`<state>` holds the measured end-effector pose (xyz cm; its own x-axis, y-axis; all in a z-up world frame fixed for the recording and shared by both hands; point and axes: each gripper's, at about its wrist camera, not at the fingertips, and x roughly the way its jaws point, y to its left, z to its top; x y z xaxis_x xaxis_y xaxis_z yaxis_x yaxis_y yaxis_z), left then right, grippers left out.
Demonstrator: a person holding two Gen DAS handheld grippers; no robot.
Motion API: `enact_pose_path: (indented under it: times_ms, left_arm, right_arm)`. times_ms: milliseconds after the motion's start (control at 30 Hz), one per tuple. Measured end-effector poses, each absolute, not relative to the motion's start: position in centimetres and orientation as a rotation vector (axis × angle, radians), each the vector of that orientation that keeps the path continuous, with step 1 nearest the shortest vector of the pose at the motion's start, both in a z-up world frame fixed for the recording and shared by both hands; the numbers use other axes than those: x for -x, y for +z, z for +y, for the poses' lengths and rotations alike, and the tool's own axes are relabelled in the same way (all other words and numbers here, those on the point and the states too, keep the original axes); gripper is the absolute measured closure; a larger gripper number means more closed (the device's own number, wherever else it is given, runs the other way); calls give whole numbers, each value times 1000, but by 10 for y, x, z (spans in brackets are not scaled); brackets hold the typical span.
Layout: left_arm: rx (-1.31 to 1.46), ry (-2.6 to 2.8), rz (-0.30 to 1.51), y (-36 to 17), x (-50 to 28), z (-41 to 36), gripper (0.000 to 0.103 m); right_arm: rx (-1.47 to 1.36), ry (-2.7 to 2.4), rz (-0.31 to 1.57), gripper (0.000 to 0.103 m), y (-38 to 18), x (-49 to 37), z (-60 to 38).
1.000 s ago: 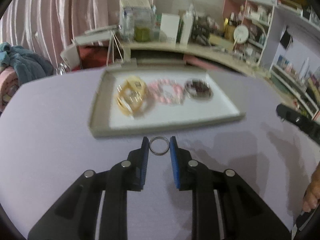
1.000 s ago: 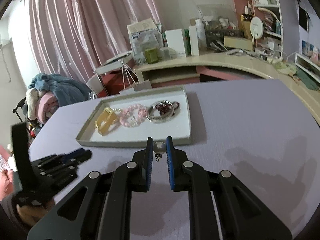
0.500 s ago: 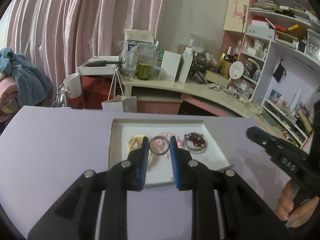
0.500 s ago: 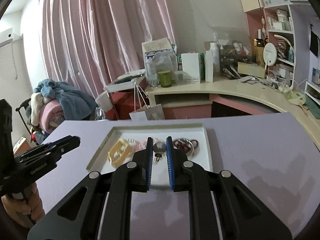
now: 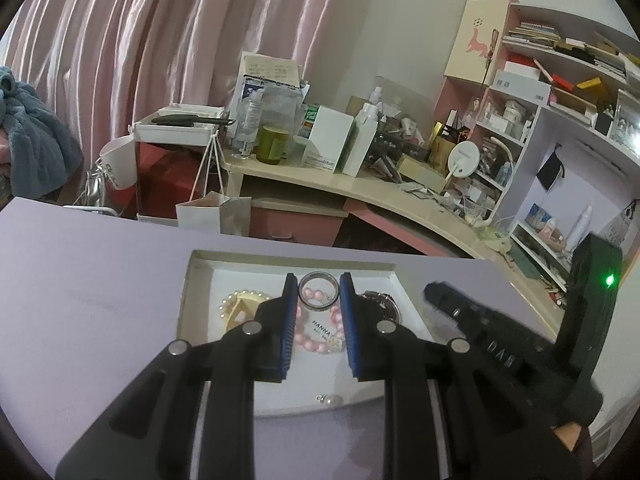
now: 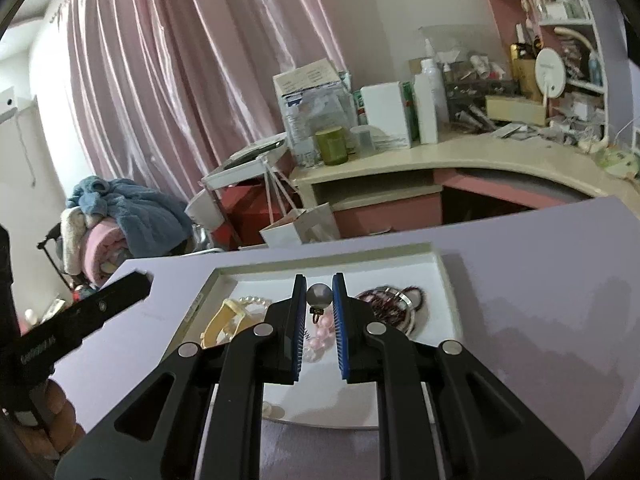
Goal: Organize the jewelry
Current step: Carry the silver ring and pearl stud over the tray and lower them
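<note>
Left gripper (image 5: 319, 294): your jaws pinch a silver ring (image 5: 318, 291), held above the tray (image 5: 188, 280).
Right gripper (image 6: 319, 295): your jaws clamp a small silver ball charm (image 6: 319, 295) over the tray's pink bead bracelet (image 6: 320, 332).

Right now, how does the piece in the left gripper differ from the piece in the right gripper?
The left gripper pinches a silver ring, an open hoop you can see through; the right gripper pinches a grey bead, a solid ball. The bead has a small loop hanging under it; the ring is a plain band. The ring needs wider-set jaws than the bead. Both are small, metallic-looking and held over the white tray.
</note>
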<state>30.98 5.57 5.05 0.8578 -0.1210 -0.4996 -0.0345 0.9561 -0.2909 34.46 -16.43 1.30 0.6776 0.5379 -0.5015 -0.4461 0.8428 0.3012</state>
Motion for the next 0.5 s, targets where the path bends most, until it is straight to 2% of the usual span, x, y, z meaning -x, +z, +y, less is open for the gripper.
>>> enact_pose_path:
  times_ms: [500]
  left_arm:
    - [308,-103,565,21,-325,55,82]
  right_arm:
    - [-124,573,707,88,-10,-359,-155]
